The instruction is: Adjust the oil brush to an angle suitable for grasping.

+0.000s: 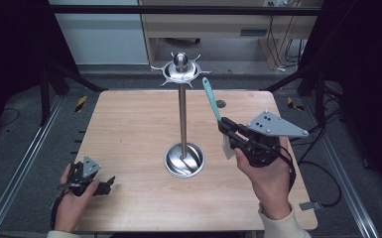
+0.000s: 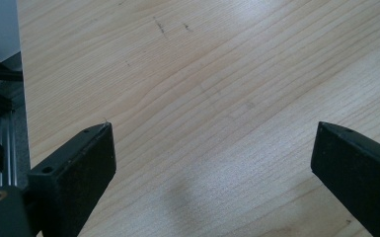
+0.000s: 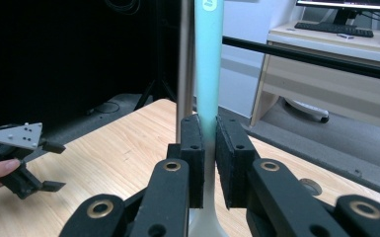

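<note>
the right gripper (image 1: 226, 130) clamps the teal spatula (image 1: 211, 104) upright, near the tabletop's (image 1: 129, 129) right edge, beside the steel stand (image 1: 182, 119). the left gripper (image 1: 104, 184), jaws apart and empty, rests at the front-left corner.

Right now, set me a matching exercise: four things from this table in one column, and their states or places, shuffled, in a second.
Things:
1. left gripper
2. right gripper
3. spatula
4. metal stand

States or places:
A. upright near the middle of the table
B. handle pointing up, teal
C. open over bare wood
D. shut on a handle

Pairs: 1-C, 2-D, 3-B, 4-A
</note>
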